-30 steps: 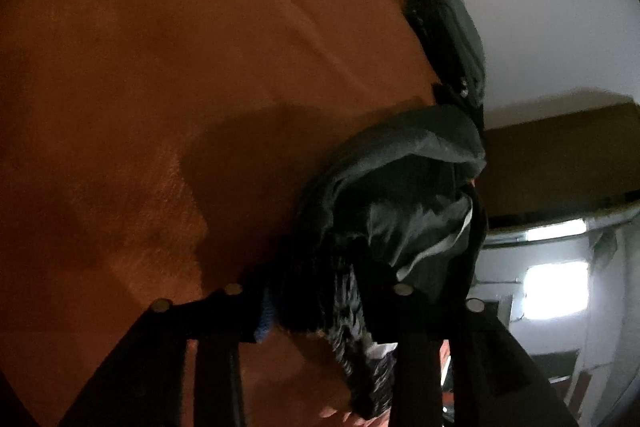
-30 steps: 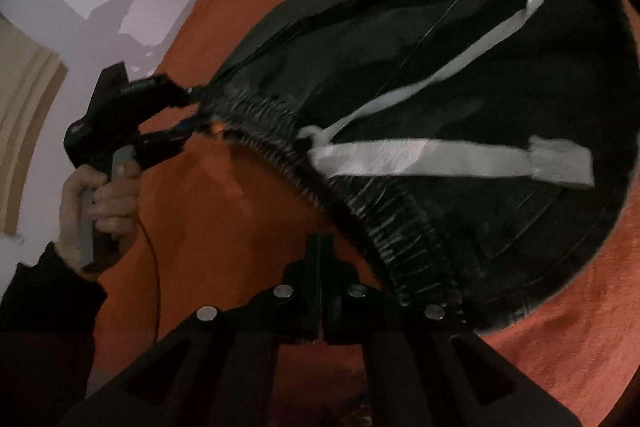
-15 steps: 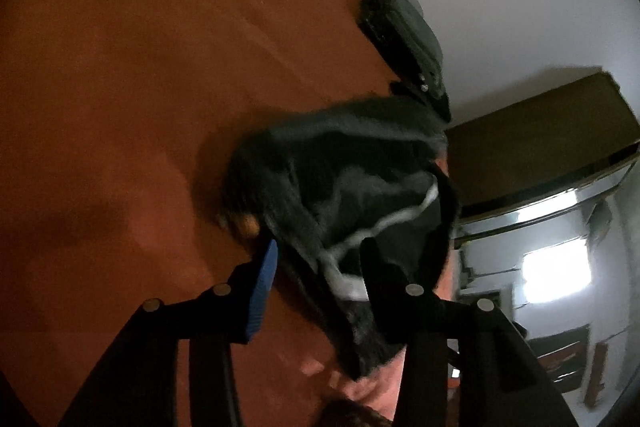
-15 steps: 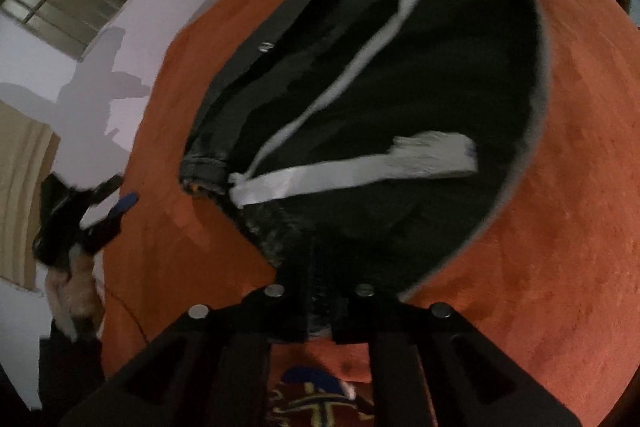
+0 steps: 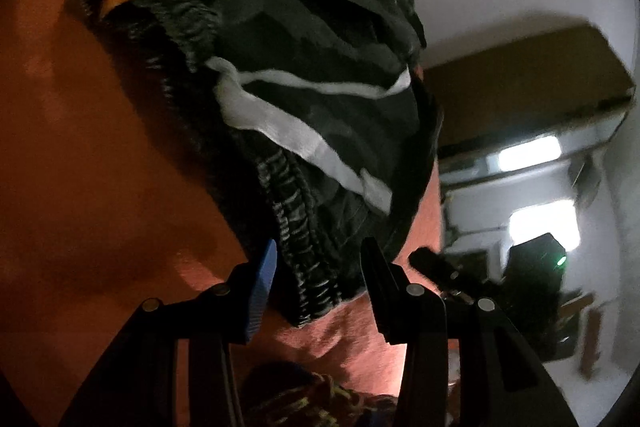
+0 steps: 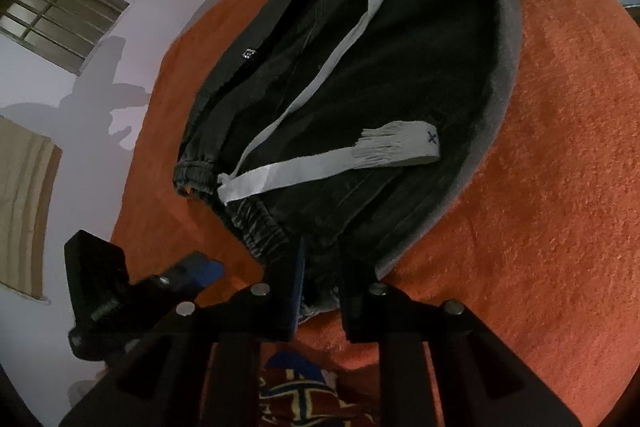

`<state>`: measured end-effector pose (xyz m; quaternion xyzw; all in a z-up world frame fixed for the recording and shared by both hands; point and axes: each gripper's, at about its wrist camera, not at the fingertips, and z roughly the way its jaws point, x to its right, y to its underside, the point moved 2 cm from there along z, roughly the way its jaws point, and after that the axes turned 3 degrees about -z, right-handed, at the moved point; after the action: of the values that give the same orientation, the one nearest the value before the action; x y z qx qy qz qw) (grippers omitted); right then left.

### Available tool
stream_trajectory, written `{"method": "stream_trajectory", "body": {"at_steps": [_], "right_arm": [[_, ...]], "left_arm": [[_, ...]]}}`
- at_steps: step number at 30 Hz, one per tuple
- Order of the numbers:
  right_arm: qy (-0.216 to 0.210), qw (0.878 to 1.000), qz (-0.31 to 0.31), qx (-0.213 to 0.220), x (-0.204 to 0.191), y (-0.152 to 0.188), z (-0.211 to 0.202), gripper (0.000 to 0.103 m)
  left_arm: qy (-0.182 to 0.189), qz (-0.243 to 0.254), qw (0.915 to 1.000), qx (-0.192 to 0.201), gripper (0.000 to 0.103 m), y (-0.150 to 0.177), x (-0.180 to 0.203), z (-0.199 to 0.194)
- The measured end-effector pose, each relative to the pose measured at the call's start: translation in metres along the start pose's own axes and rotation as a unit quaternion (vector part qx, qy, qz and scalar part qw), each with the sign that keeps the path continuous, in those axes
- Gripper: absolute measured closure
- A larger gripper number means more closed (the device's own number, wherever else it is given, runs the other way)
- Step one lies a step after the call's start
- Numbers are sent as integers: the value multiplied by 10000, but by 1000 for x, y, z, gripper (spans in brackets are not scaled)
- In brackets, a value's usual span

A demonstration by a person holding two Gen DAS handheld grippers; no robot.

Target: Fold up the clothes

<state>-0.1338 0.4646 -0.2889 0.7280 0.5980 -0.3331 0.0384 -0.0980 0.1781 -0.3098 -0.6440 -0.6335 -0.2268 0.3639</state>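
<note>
With the right gripper (image 6: pixel 320 269) just opening off the black joggers' (image 6: pixel 400 67) waistband and the left gripper (image 5: pixel 318 261) half-open holding nothing, the fold could've slumped toward the orange blanket's (image 6: pixel 560 147) near edge.

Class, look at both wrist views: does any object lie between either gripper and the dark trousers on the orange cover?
Nothing visible does. The dark trousers lie flat on the orange cover, their waistband right between the fingers of the right gripper, whose jaws are opening. The left gripper stands open around the same waistband edge, with nothing between.
</note>
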Motion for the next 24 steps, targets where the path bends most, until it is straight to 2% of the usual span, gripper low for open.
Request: {"method": "stream_trajectory", "body": {"at_steps": [4,7,11,14,16,20,23,24], "right_arm": [[-112,9999,-28,19,-1,-4,-3,89],[-178,9998,29,59,-2,-6,-7,89],[-87,9999,96,-14,0,-7,-7,89],[-93,9997,194,-79,5,-8,-6,87],[-66,9995,188,-262,8,-5,1,76],[-384,9933,273,-1054,14,13,33,76],[-449,9930,626,-899,26,17,39,74],[-550,9910,819,-901,31,18,42,65]], "left_arm": [[-37,136,9998,-127,57,4,2,3],[-51,-25,9999,-163,56,2,-2,1],[-686,-194,9956,-604,52,1,1,8],[-878,-212,9918,-909,52,2,14,14],[-816,-185,9920,-944,49,3,25,16],[-848,-168,9919,-928,48,4,29,11],[-809,-241,9931,-810,48,1,24,0],[-792,-301,9937,-732,48,0,20,-5]]}}
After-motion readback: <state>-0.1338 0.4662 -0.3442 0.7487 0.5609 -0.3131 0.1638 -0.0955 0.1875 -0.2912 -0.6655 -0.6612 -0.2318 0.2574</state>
